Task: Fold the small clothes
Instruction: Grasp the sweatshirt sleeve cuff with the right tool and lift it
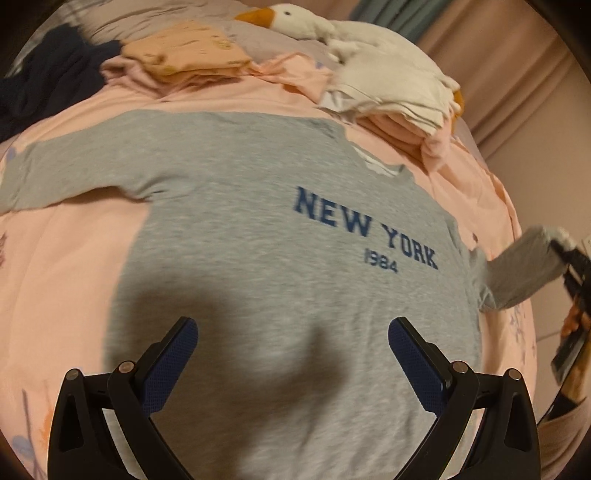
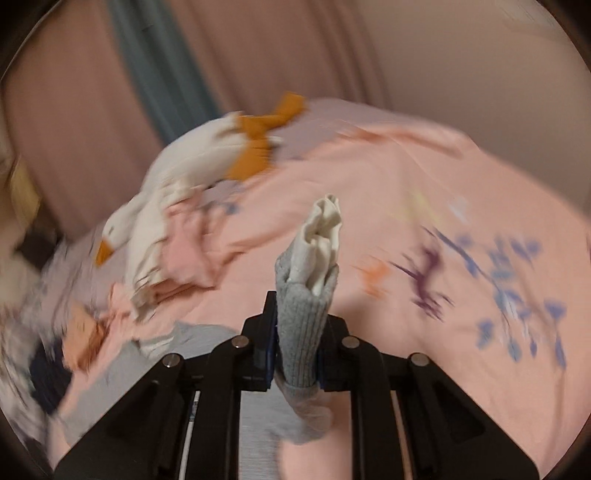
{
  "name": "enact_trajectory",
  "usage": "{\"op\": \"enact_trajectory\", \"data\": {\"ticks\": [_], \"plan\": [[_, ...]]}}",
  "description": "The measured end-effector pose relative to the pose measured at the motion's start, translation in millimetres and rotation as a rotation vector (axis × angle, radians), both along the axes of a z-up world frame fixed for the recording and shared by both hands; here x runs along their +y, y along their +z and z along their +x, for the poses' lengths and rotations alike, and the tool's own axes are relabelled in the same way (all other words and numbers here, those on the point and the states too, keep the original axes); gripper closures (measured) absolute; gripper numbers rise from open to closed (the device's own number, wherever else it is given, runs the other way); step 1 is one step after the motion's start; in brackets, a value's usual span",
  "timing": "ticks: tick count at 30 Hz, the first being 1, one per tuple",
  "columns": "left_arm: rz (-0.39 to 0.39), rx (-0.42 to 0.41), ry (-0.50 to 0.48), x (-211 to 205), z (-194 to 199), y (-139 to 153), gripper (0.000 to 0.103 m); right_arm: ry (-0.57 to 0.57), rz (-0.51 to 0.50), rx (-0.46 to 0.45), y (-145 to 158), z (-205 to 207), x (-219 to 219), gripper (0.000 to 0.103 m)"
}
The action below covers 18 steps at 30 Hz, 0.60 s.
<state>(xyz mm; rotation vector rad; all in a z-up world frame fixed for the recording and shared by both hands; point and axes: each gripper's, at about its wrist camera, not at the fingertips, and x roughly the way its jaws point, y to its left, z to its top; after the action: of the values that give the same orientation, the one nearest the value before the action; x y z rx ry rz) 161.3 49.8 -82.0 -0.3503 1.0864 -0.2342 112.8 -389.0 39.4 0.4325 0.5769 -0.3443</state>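
In the left wrist view the left gripper (image 1: 293, 334) hangs released, its blue-padded jaws spread wide over the lower half of the grey sweatshirt (image 1: 258, 240), with its own shadow on the cloth between them. The sweatshirt lies flat, front up, on the pink bedspread (image 1: 74, 266), its blue print at about 1 o'clock from the jaws and one sleeve stretched out toward 10 o'clock. The other sleeve (image 1: 517, 273) is lifted off the bed at 3 o'clock — the right gripper (image 1: 574, 258) holds its end there, near the bed's right edge.

In the right wrist view the right gripper (image 2: 295, 343) is clenched on the grey ribbed cuff (image 2: 301, 317), a white lining bunched out at 12 o'clock beyond the jaws.

Farther off, at 11 o'clock, sits a folded peach pile (image 1: 184, 55) with dark clothes (image 1: 48, 85) beside it; at 1 o'clock a white stack (image 1: 391, 88) lies against a plush goose (image 1: 306, 18). Bare bedspread remains between the sweatshirt and these piles — curtains (image 1: 517, 62) close the far side.
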Motion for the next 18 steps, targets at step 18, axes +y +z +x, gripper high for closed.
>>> {"op": "enact_trajectory", "data": {"ticks": [18], "plan": [[-0.039, 0.033, 0.169, 91.3, -9.1, -16.1, 0.001, 0.525, -0.594, 0.442, -137.0, 108.3, 272.4, 0.073]]}}
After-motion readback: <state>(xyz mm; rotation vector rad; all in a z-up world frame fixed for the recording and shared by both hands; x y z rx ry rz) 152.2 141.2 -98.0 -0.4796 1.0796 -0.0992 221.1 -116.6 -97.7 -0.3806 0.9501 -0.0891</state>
